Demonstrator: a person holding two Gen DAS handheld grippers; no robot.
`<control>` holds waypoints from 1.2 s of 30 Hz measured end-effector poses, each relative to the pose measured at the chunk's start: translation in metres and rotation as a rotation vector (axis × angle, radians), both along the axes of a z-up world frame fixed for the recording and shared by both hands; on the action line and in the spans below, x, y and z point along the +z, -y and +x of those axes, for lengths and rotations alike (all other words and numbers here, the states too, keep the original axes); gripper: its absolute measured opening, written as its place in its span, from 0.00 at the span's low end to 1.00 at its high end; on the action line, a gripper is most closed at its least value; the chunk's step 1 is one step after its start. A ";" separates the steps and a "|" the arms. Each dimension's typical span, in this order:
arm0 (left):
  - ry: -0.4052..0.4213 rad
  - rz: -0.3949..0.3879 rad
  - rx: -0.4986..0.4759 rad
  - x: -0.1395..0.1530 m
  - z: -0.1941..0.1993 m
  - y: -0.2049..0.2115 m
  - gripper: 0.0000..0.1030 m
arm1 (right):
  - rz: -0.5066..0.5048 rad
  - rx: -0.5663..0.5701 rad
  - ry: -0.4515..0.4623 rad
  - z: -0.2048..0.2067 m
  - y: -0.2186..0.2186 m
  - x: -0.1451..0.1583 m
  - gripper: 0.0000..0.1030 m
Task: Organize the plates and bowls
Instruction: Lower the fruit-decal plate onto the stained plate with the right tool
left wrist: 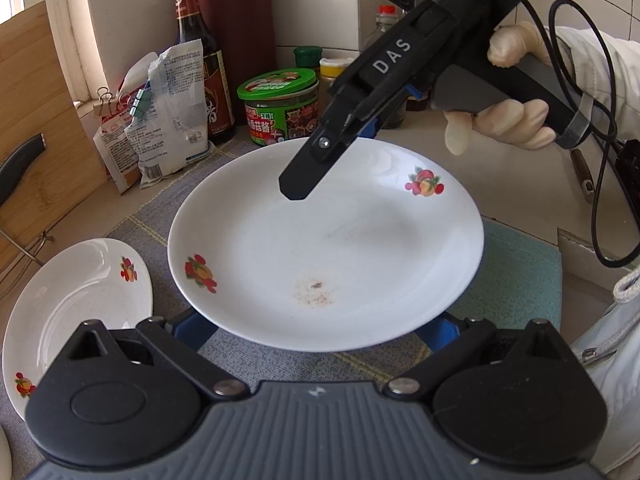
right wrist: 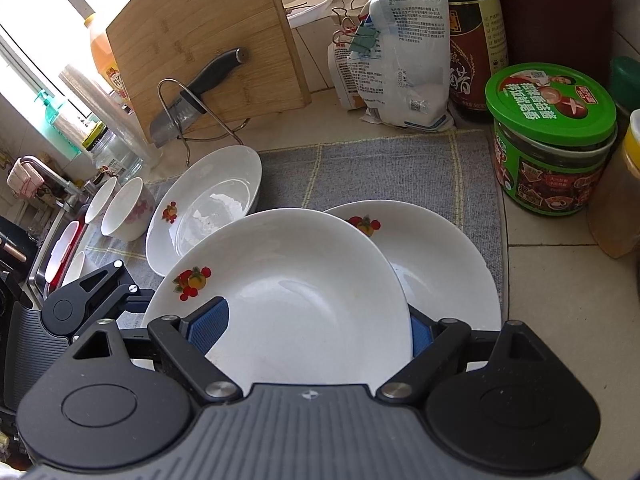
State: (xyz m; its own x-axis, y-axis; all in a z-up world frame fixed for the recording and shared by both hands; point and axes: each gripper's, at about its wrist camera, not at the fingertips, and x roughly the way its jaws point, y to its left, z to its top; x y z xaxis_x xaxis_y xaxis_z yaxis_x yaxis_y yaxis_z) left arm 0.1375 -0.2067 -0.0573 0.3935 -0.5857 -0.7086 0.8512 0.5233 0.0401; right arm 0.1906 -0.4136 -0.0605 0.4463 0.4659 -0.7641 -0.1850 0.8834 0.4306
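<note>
A round white plate with fruit pictures (left wrist: 326, 248) is held up over the grey cloth mat (right wrist: 360, 168) on the table. Its near rim is gripped by the left gripper (left wrist: 320, 332) and its far rim by the right gripper (right wrist: 308, 332). Another white plate (left wrist: 76, 304) lies just beside it.

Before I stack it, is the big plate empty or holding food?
Empty: the big plate holds no food, only a small patch of brown specks.
</note>
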 end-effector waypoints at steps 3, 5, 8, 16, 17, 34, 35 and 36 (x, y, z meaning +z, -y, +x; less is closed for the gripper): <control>-0.005 0.008 0.003 -0.001 0.003 0.001 0.98 | 0.005 0.000 -0.002 0.003 0.002 -0.003 0.89; -0.005 0.011 0.005 -0.001 0.004 0.002 0.98 | 0.011 -0.002 -0.005 0.004 0.004 -0.005 0.89; -0.005 0.020 0.008 -0.001 0.005 0.005 0.98 | 0.014 -0.009 -0.006 0.006 0.005 -0.008 0.89; -0.023 0.030 0.025 -0.004 0.009 0.009 0.98 | 0.014 -0.009 -0.018 0.014 0.008 -0.016 0.89; -0.024 0.033 0.025 -0.004 0.010 0.009 0.98 | 0.016 -0.010 -0.020 0.014 0.008 -0.017 0.89; -0.026 0.063 -0.001 -0.007 0.020 0.017 0.98 | 0.007 -0.033 -0.033 0.016 0.017 -0.025 0.89; -0.027 0.063 -0.002 -0.008 0.020 0.017 0.98 | 0.008 -0.035 -0.033 0.016 0.017 -0.024 0.89; -0.028 0.064 -0.002 -0.008 0.021 0.017 0.98 | 0.010 -0.038 -0.033 0.016 0.018 -0.024 0.89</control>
State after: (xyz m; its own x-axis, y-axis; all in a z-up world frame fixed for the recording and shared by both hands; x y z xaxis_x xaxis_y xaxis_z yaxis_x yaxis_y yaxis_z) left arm 0.1583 -0.2240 -0.0651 0.3721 -0.5391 -0.7556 0.8533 0.5190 0.0499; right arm 0.2063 -0.4316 -0.0842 0.4385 0.4566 -0.7741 -0.1373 0.8853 0.4444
